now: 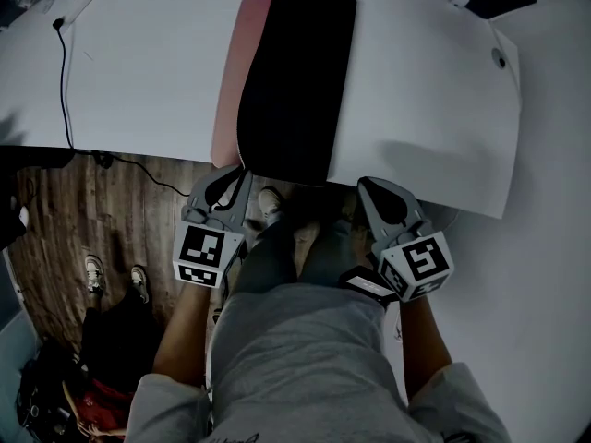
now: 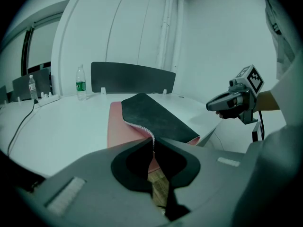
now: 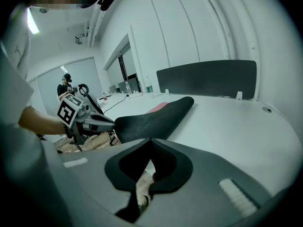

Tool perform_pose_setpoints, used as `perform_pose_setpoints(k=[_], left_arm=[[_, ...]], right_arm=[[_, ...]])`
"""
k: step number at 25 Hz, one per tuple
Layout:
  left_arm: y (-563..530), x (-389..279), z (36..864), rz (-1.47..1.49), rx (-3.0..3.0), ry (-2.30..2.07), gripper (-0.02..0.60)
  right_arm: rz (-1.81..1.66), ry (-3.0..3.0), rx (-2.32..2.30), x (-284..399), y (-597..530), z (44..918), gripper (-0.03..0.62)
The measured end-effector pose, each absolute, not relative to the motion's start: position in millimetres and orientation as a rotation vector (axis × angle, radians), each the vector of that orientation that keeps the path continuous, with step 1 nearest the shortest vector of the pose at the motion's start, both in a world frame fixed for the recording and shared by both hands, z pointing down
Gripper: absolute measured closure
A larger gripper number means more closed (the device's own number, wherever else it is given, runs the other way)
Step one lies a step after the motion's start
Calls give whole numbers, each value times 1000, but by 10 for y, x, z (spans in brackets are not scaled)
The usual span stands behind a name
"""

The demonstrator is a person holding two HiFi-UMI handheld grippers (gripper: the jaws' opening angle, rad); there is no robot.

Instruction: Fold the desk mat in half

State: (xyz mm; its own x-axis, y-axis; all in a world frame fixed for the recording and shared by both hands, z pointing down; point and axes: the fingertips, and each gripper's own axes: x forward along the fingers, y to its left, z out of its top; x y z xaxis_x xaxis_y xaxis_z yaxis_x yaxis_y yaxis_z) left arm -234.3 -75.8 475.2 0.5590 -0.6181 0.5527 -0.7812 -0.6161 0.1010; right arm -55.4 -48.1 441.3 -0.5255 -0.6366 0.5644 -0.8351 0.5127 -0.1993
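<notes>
The desk mat (image 1: 295, 72) lies folded on the white table (image 1: 138, 72), black underside up. A strip of its pink face (image 1: 233, 81) shows at the left. Its near end hangs over the table edge. My left gripper (image 1: 238, 172) is at the mat's near left corner. In the left gripper view the stitched edge of the black flap (image 2: 156, 115) runs into the closed tips of the left gripper (image 2: 152, 141), which is shut on it. My right gripper (image 1: 365, 185) hovers off the table edge to the right of the mat, shut and empty. The right gripper view shows the mat (image 3: 156, 117) raised beside the left gripper (image 3: 111, 123).
A black cable (image 1: 65, 72) runs across the table's left side. A water bottle (image 2: 81, 83) and a dark partition (image 2: 132, 78) stand at the far edge. Below the table edge are my legs (image 1: 295, 257) and wooden floor (image 1: 111, 201), where another person's shoes (image 1: 111, 275) stand.
</notes>
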Motion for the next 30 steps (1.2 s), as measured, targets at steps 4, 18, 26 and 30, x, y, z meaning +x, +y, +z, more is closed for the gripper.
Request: perform_pose_setpoints(k=[4,18,26,30], left_arm=[[-785,-2471,4797,694,2448,-1163,546],[-858,-2805,5041,699,2373,-1182,545],[-858,-2872,5165,700,2342,-1171,545],[-839,-2875,5242,685,2304,-1162,545]], right_arm=[[637,-2335,1194,-655,-519,4428,588],[652,-2337,1133,-989,-605,4519,588],[655,-2331,1106,-1081,-638,4559,588],[661,-2331,1102,-1112,-637,4568,588]])
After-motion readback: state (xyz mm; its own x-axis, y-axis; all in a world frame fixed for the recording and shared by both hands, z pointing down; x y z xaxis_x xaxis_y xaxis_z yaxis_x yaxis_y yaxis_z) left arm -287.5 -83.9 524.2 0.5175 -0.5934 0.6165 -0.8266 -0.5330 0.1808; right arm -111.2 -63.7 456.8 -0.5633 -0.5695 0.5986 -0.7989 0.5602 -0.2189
